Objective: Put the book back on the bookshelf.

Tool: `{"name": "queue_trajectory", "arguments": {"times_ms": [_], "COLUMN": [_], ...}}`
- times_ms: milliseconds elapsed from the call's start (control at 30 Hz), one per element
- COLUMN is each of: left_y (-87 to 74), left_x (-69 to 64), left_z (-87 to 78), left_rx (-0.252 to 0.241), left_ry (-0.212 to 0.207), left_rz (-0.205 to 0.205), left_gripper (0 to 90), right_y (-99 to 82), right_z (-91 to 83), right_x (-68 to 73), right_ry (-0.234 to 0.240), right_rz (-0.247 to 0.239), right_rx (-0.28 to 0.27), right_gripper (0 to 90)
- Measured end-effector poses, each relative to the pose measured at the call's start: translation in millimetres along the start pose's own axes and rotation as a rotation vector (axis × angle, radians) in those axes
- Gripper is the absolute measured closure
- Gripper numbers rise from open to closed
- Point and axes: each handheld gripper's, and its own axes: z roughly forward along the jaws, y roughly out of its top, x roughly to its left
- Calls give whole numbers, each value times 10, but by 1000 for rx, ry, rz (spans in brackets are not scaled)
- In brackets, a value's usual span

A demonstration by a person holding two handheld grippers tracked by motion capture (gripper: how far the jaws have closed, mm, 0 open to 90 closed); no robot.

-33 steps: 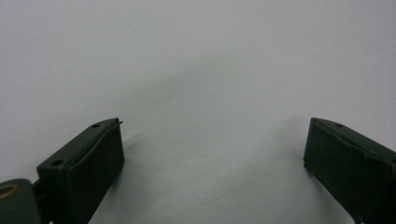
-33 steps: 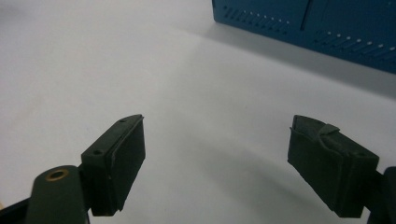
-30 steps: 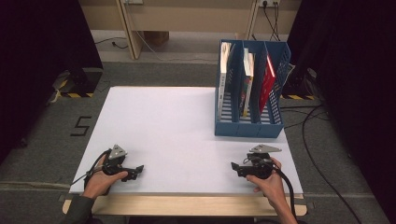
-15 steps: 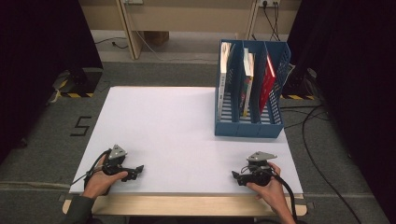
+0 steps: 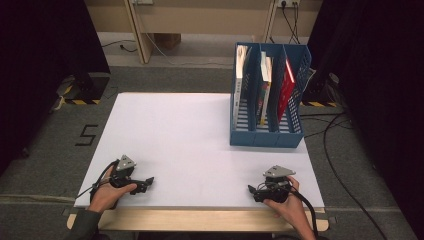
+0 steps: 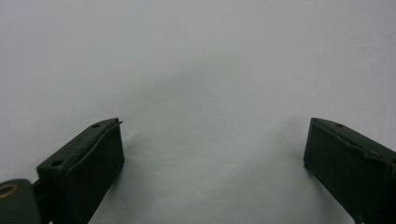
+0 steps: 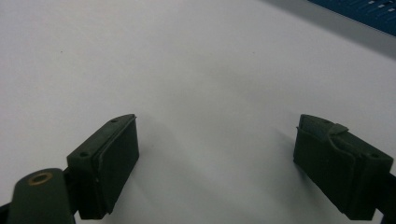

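Both grippers, left (image 5: 148, 180) and right (image 5: 250, 189), are resting wide open and empty near the table (image 5: 190, 130) edge, probably awaiting the rack (image 5: 267, 135) books (image 5: 264, 90).

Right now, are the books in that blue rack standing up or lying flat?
Standing up. In the high view the blue rack has three slots, and the books stand on edge in them, tops at the rim.

Lab: black curtains (image 5: 45, 75), floor tape (image 5: 87, 135), cables (image 5: 340, 150)
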Motion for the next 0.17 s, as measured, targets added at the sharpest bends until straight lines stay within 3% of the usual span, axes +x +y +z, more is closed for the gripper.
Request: {"name": "queue_trajectory", "arguments": {"times_ms": [167], "left_y": [0], "left_x": [1], "left_z": [0], "left_rx": [0], "left_ry": [0], "left_rz": [0], "left_gripper": [42], "right_y": [-17], "right_z": [-1], "right_x": [-2], "right_ry": [2], "right_rz": [0], "right_rx": [-12], "right_gripper": [147]}}
